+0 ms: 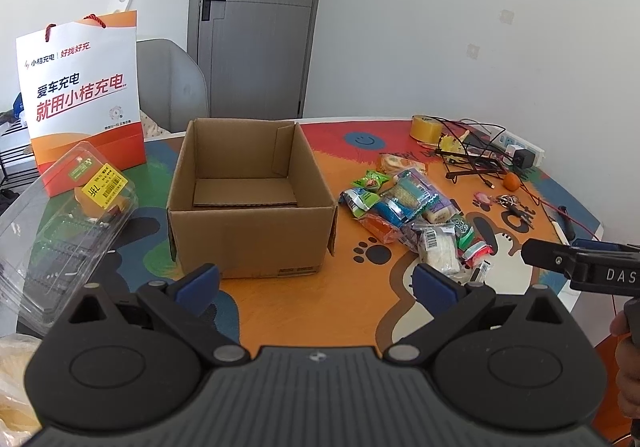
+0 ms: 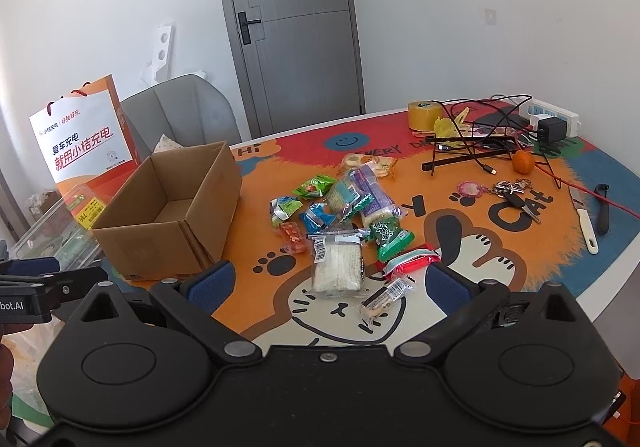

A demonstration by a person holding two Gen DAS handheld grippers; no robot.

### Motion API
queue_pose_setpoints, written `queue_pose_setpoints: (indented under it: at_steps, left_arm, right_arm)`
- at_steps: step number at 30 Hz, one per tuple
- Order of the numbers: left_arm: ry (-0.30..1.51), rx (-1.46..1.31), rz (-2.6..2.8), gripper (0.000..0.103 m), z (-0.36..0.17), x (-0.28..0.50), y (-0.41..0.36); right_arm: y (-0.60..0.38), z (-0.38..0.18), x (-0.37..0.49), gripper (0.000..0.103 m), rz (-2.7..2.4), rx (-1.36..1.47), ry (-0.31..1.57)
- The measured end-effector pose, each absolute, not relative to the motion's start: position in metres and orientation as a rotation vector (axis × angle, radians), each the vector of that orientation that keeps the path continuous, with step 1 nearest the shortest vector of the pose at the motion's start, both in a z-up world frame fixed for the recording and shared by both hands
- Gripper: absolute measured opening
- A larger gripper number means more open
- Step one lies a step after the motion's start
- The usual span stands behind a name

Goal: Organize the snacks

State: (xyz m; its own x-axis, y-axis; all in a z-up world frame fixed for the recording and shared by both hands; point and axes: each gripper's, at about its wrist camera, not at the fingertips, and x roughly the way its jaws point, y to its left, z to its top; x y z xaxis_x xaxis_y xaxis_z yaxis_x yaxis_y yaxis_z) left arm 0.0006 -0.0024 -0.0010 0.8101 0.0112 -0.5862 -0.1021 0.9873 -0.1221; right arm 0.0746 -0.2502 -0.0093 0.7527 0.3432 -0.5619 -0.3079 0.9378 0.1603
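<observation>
An empty open cardboard box (image 1: 248,203) (image 2: 172,211) stands on the colourful table mat. To its right lies a heap of wrapped snacks (image 1: 408,211) (image 2: 344,215), with a white sandwich pack (image 2: 338,267) and a small bar (image 2: 386,297) nearest the front. My left gripper (image 1: 316,283) hovers open in front of the box, nothing between its blue pads. My right gripper (image 2: 330,285) is open too, just in front of the sandwich pack and the small bar. The right gripper's body (image 1: 580,265) shows at the right edge of the left wrist view.
A clear plastic food container (image 1: 68,215) and an orange-white paper bag (image 1: 84,99) stand left of the box. Tape roll (image 2: 424,115), cables, power strip (image 2: 554,117), an orange (image 2: 523,161), keys (image 2: 508,191) and a knife (image 2: 584,219) lie at the right. A grey chair (image 2: 180,111) stands behind.
</observation>
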Motion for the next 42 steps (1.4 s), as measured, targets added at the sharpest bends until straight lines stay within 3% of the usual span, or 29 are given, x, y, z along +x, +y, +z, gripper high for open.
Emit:
queue_pose_setpoints:
  at_steps: [42]
  left_arm:
    - [0.610,-0.154,0.047,0.102,0.0026,-0.0005,-0.0047]
  right_arm:
    - [-0.2538,-0.0060,0.0750,0.103,0.358,0.054,0.611]
